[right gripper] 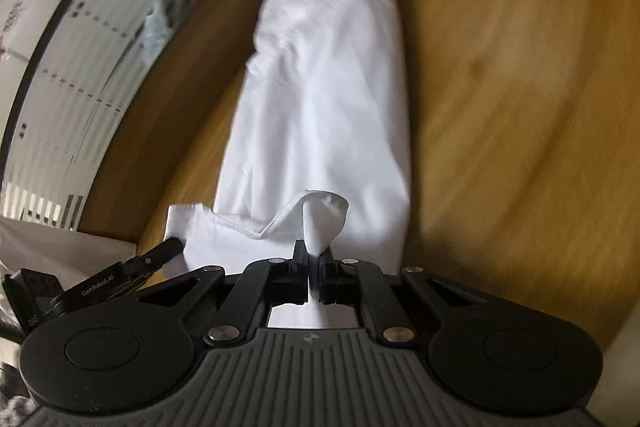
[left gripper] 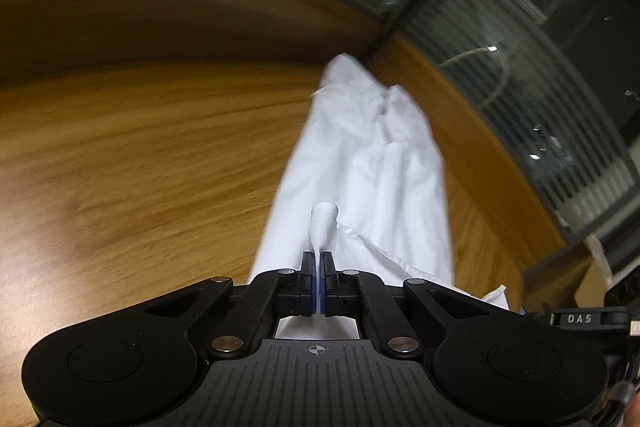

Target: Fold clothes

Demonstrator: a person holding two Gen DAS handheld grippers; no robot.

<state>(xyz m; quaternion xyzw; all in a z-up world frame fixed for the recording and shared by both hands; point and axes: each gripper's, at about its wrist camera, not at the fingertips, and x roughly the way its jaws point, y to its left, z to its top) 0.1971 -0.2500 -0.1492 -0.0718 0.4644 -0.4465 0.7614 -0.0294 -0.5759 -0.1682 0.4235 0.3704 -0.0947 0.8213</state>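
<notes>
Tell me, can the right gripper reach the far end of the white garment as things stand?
Probably not yet. The right gripper is shut on a near fold of the garment, so its jaws are taken. The table beside the cloth is bare, so nothing else blocks it.

Dim warm indoor light, heavy motion blur and fisheye bending at the edges, with glare on the wooden table (left gripper: 120,155)

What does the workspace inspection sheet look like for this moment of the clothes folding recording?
Surface: wooden table, bare around the cloth.
Job's things: white garment lying in a long strip on the table.
Clutter: nothing seen on the table.
Grippers: left gripper shut on a pinch of the garment; right gripper shut on its hemmed edge.
Cables: one beyond the table edge, behind the glass partition, blurred.
Surroundings: striped glass partition, blurred room beyond.
</notes>
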